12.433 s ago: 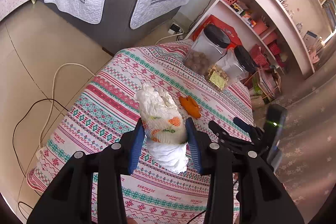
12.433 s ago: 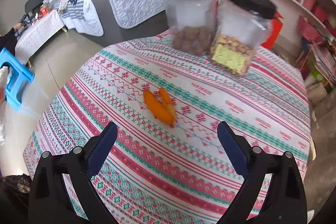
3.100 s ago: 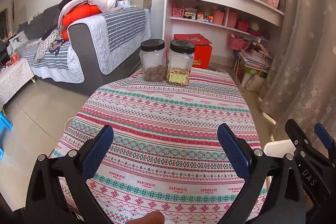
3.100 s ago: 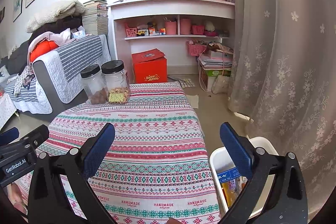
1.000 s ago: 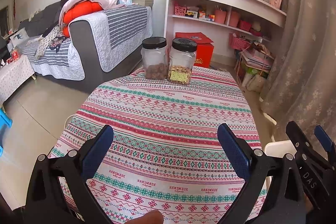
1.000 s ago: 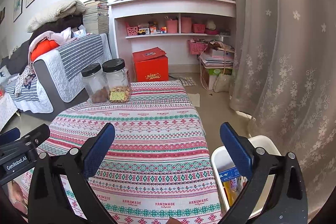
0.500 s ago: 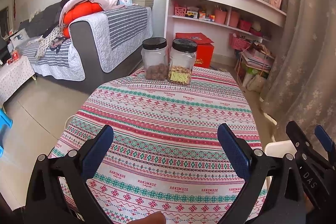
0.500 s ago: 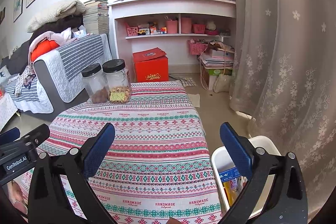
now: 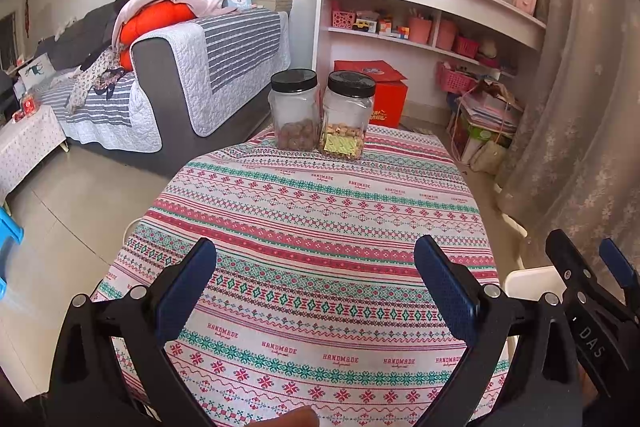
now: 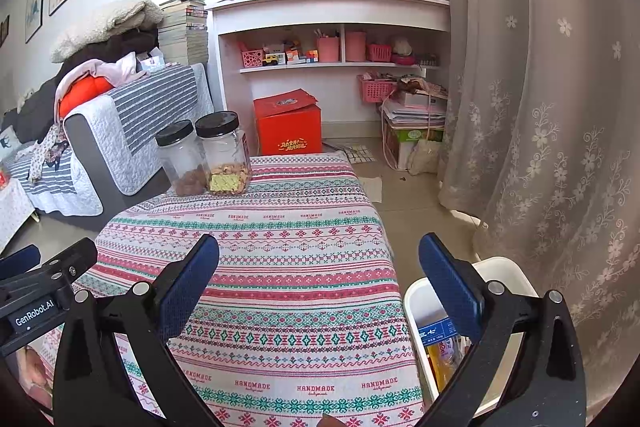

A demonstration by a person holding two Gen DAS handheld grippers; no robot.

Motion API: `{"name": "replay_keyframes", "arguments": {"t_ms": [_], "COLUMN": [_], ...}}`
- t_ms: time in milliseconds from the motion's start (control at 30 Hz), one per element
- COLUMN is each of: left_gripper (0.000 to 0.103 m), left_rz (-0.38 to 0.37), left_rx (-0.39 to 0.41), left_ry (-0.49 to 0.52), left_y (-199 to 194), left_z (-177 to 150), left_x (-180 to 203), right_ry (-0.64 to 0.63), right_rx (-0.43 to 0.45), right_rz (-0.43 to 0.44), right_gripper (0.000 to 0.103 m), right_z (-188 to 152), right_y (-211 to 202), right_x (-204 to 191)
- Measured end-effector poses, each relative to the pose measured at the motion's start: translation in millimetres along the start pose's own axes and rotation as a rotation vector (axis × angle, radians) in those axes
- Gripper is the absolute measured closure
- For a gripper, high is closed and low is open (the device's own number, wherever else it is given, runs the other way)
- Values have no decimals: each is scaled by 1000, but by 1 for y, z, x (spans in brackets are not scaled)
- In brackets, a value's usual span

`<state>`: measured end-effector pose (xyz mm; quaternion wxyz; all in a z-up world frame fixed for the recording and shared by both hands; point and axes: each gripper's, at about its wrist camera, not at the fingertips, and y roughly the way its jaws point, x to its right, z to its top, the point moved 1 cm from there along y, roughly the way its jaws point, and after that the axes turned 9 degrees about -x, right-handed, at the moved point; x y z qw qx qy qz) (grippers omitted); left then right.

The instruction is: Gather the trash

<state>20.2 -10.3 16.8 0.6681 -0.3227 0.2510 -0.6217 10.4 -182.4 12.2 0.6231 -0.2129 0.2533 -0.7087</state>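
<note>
Over the near edge of the table (image 9: pixel 320 227), left gripper (image 9: pixel 316 279) and right gripper (image 10: pixel 320 275) both gape wide, empty; no trash shows on the cloth, only two jars (image 9: pixel 320 115) far; collected trash sits in the white bin (image 10: pixel 504 271) right; likely done, so scan the floor first.

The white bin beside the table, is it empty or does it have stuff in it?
Not empty. The white bin holds packaging, blue-labelled and orange-yellow, seen in the right wrist view.

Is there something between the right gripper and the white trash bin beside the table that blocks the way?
Nothing visible blocks it. The right gripper is open and empty, and the white trash bin stands on the floor at the table's right edge, its top uncovered. The two jars stand at the far end of the tablecloth.
</note>
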Motion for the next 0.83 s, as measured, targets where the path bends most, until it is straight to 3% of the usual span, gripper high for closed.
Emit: {"name": "replay_keyframes", "arguments": {"t_ms": [367, 500, 667, 733, 833], "left_gripper": [7, 21, 20, 11, 9], "left_rz": [-8, -17, -35, -13, -6], "left_rx": [4, 14, 20, 20, 38], "left_ry": [1, 21, 44, 40, 35], "left_y": [1, 0, -2, -4, -8], "left_z": [-1, -2, -2, -1, 0], "left_x": [0, 1, 6, 6, 6], "right_ry": [1, 2, 3, 4, 6], "right_rx": [-2, -3, -3, 0, -3], "right_rz": [1, 0, 0, 0, 0], "right_gripper": [7, 7, 7, 7, 7], "right_z": [0, 0, -1, -4, -6], "right_y": [0, 1, 1, 1, 3], "right_x": [0, 0, 0, 0, 1]}}
